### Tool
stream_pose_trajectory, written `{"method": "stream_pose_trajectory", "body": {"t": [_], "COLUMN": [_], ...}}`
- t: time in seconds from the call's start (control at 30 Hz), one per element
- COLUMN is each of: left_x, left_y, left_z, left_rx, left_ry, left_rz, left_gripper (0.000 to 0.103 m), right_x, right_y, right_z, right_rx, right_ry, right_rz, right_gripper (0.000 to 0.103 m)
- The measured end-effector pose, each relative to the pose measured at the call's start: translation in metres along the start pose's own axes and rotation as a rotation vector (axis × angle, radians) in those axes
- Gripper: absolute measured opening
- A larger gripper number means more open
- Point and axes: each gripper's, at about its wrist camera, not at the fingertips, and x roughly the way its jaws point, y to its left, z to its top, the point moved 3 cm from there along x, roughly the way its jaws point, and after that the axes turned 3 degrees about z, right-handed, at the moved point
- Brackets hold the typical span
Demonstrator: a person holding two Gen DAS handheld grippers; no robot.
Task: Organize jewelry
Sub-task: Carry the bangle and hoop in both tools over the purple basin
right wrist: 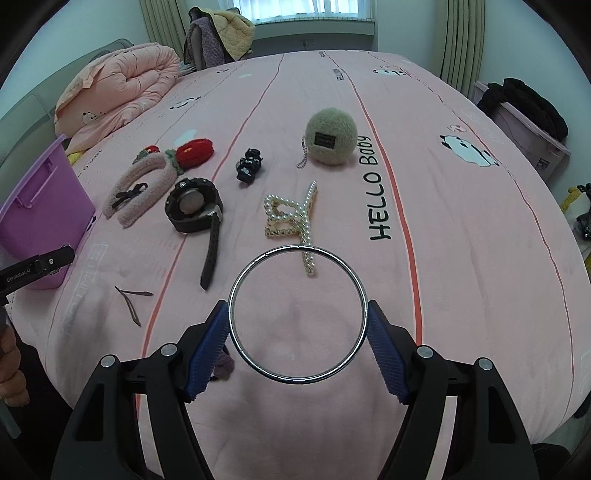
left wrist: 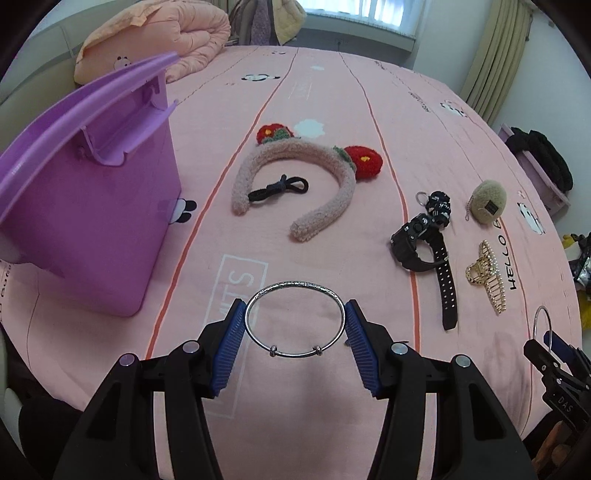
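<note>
Holding one bangle apiece, both tongs were closed on their loads above the pink bedsheet [left wrist: 314, 96]. The left gripper [left wrist: 295, 321] pinched a thin silver bangle with two small beads [left wrist: 295, 317] across its width at lower centre of its view; the right gripper [right wrist: 297, 319] clamped a plain silver bangle [right wrist: 297, 314] likewise. By my reading, the step in hand was the carry to storage, both rings being clear of the sheet. The next move probably called for swinging each toward the purple bin [left wrist: 92, 206], at the left of both views, and opening the jaws over its mouth. Left to right in the left view, the sheet bore the bin, a fuzzy headband [left wrist: 295, 173], a black watch [left wrist: 417, 243] and a pearl hair claw [left wrist: 487, 273]. Beyond lay a folded peach quilt [left wrist: 166, 33], a window [left wrist: 365, 11] and curtains [left wrist: 495, 55].
</note>
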Motion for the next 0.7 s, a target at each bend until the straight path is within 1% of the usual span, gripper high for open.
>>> {"method": "stream_pose_trajectory", "body": {"t": [0.07,0.17,0.37,0.53,0.7], "left_x": [-0.014,-0.035,-0.073,-0.099,-0.117], "left_y": [-0.001,-0.001,0.021,0.062,0.125], "left_z": [0.004,0.012,0.036,0.061,0.087], "left_rx": [0.01,0.014,-0.031,-0.05,-0.072], "left_ry": [-0.03,-0.076,-0.144,-0.194,-0.227], "left_rz": [0.01,-0.004,-0.034,-0.003,0.057], "left_gripper": [0.053,0.053,0.053,0.053,0.053], "right_x": [-0.007,-0.018,-0.036,-0.045,-0.047], "right_y": [0.008,0.024,0.07,0.127,0.206], "right_z": [0.008,0.022,0.061,0.098,0.129], "right_rx": [-0.008,-0.029,-0.093,-0.158,-0.231], "right_ry": [-0.021,-0.055,-0.123,-0.167,-0.193], "right_rz": [0.018,0.044,0.121,0.206,0.324], "right_gripper": [0.071,0.071,0.071,0.071,0.071]}}
